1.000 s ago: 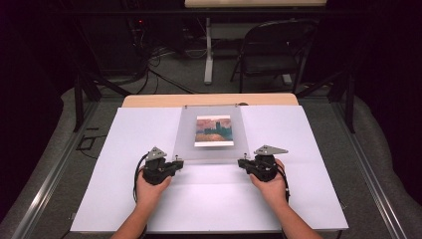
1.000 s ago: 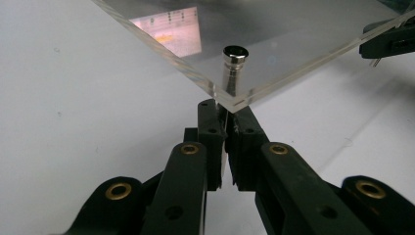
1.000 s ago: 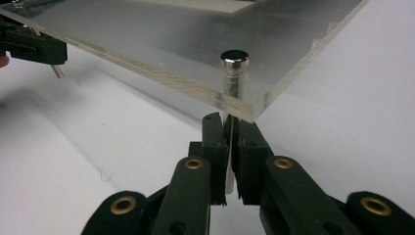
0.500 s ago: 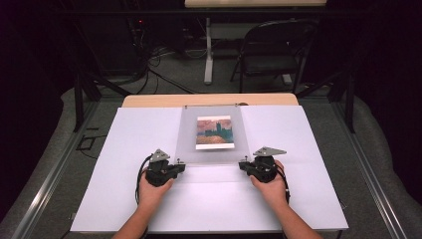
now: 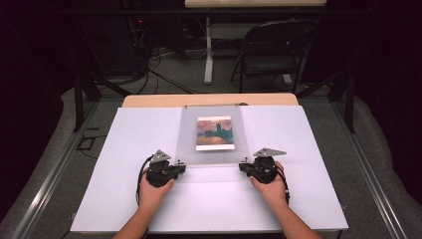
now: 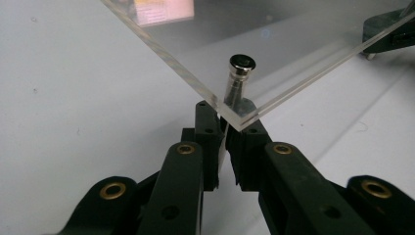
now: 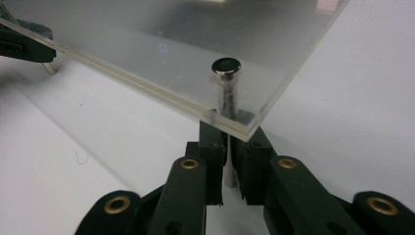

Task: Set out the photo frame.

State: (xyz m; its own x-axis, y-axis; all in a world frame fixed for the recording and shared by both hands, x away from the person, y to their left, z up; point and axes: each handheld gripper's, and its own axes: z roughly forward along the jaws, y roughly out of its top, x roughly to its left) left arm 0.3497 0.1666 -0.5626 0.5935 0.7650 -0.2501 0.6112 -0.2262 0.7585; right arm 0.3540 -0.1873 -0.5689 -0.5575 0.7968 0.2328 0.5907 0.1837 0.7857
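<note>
**Entry: clear panel with print, both near corners held, release beginning**

Moved since the earlier frames: the clear acrylic rectangular panel point(image 5: 211, 152), with the small orange-and-teal painted print point(image 5: 215, 133) sandwiched inside it, sits slightly nearer the person. Both hands have drawn back with it by about the same small amount.

- Item: panel lies in the middle of the white-covered desk point(image 5: 124, 199). Its far edge is close to the wooden back strip. Its near edge is between the two tools.
- Fittings: a short silver metal left post point(image 6: 240, 81) and a matching right post point(image 7: 226, 88) pass through the near corners. They hold the sheet raised off the desk.
- Left tool point(image 5: 183, 168): narrow, with its jaws closed on the lower shank of the left post under the corner.
- Right tool point(image 5: 242, 167): narrow, with the right post between its jaws. The jaws have just been opening, but the pads seem to touch the shank and no clear gap shows.
- Assessment: the panel looks set down at its place and the work is passing from carrying to letting go. Neither post is free yet. The panel should stay put if both tools widen before they back away.
</note>
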